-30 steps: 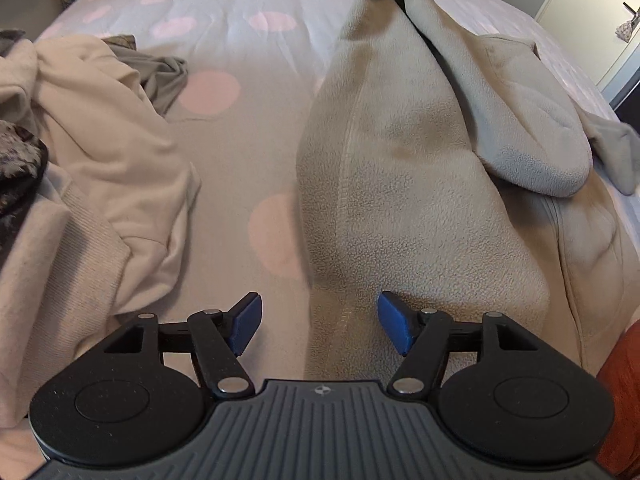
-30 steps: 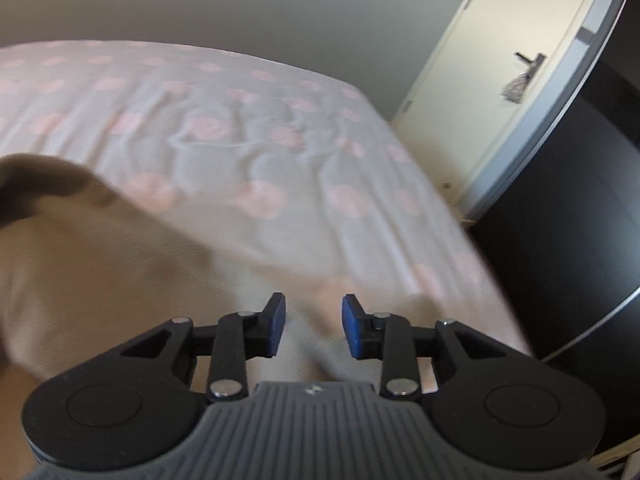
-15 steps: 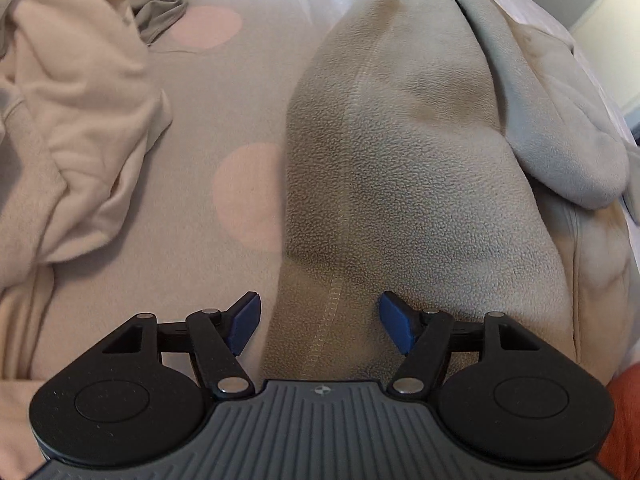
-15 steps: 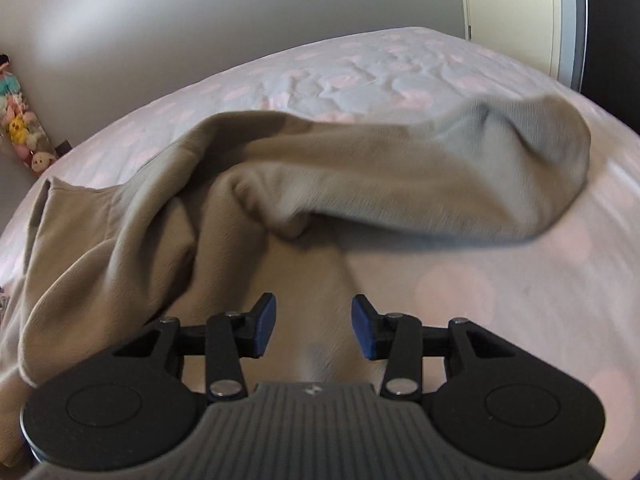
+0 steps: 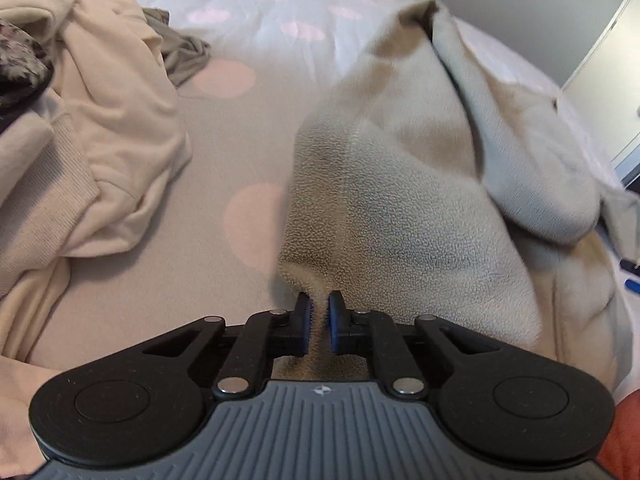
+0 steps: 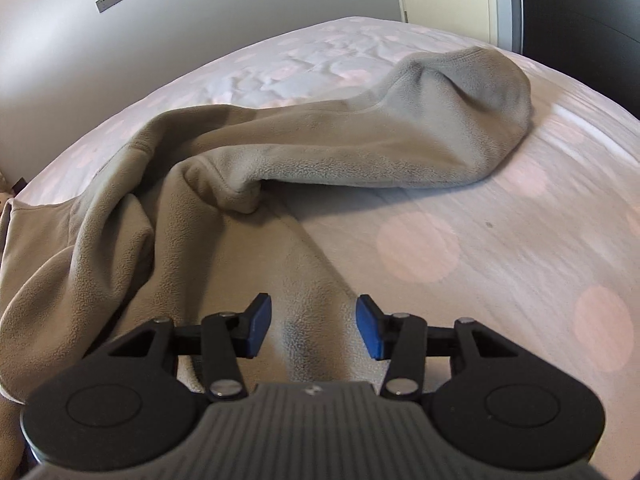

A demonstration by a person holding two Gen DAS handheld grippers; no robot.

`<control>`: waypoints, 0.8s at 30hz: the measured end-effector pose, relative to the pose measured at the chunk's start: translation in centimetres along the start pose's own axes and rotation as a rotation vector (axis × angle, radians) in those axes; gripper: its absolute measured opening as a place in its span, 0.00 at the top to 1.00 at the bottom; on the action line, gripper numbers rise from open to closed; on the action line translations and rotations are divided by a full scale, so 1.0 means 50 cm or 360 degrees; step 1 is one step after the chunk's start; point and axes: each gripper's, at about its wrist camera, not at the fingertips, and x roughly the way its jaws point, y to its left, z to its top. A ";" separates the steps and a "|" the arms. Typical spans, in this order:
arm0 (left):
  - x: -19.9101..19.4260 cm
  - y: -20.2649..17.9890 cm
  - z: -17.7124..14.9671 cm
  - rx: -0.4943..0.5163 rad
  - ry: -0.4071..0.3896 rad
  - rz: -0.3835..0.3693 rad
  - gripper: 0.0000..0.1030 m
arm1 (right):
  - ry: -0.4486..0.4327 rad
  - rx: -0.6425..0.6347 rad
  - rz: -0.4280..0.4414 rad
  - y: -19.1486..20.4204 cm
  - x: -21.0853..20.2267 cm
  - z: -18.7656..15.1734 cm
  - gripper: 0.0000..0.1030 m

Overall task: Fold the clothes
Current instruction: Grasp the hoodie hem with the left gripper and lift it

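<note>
Left gripper (image 5: pixel 319 312) jaws just closed, pinching the near hem of the grey fleece (image 5: pixel 400 208) spread on the spotted bed (image 5: pixel 240 128). Right gripper (image 6: pixel 308 330) jaws just widened, half open, empty, straddling another fleece edge. Likely ready for lifting.

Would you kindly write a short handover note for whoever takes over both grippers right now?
Left gripper: its fingers have just closed, pinching the near edge of the grey fleece.
Right gripper: open, its fingers have just been opening; they straddle a ridge of the same fleece without pressing it.
The fleece lies rumpled on the spotted bedcover, one sleeve stretched out to the side.
A cream sweatshirt waits in the pile on the left.
Done: one edge gripped.
Left: grip with the right gripper, spread the fleece flat, fold it, then the pile.
</note>
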 end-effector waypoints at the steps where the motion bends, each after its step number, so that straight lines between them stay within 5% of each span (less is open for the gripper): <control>1: -0.015 0.001 0.010 0.0000 -0.0029 -0.0013 0.94 | -0.0006 -0.0004 0.0000 -0.001 -0.001 0.000 0.51; 9: -0.150 0.034 0.185 -0.0048 -0.0268 -0.0024 0.96 | -0.0008 -0.0033 -0.0004 0.006 0.003 -0.003 0.51; 18: -0.262 0.038 0.380 0.0113 -0.0400 0.0307 0.96 | 0.0005 0.0102 0.0031 -0.025 0.034 -0.005 0.51; 24: -0.262 0.057 0.502 0.0224 -0.0382 0.0555 0.96 | 0.0013 0.0093 0.0062 -0.025 0.060 -0.005 0.51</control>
